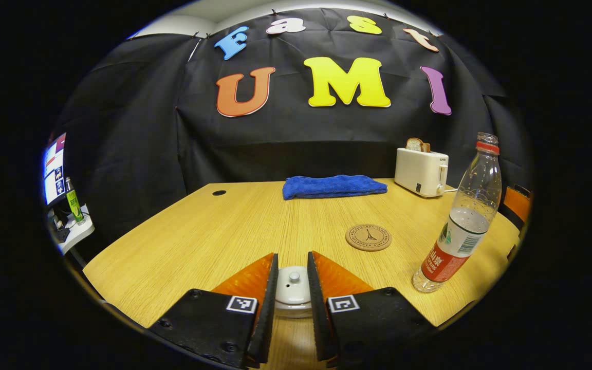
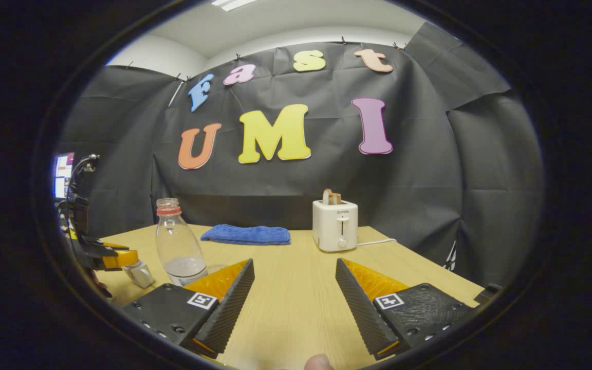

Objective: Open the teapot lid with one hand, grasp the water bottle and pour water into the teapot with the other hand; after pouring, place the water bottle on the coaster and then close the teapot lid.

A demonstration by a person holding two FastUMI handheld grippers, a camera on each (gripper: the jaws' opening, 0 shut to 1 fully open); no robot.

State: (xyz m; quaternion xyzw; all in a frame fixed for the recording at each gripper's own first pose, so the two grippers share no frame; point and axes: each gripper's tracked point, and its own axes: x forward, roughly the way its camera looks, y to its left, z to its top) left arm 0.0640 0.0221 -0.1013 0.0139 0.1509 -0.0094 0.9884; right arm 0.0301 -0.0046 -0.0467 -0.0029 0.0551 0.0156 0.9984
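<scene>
My left gripper (image 1: 292, 255) is shut on the white teapot lid (image 1: 294, 290), whose small knob shows between the two fingers. The right gripper view has this gripper (image 2: 116, 258) at the far left, with the lid (image 2: 139, 275) at its tip. A clear water bottle (image 1: 460, 226) with no cap, a red neck ring and some water inside stands upright on the table to the right. A round cork coaster (image 1: 368, 237) lies left of it. My right gripper (image 2: 294, 280) is open over bare table, the bottle (image 2: 178, 246) off to its left.
A folded blue towel (image 1: 334, 186) lies at the back of the wooden table (image 1: 214, 231). A white toaster (image 1: 422, 171) holding toast stands at the back right. A monitor (image 1: 54, 169) is off the table's left side. An orange chair (image 1: 517, 203) is at the right edge.
</scene>
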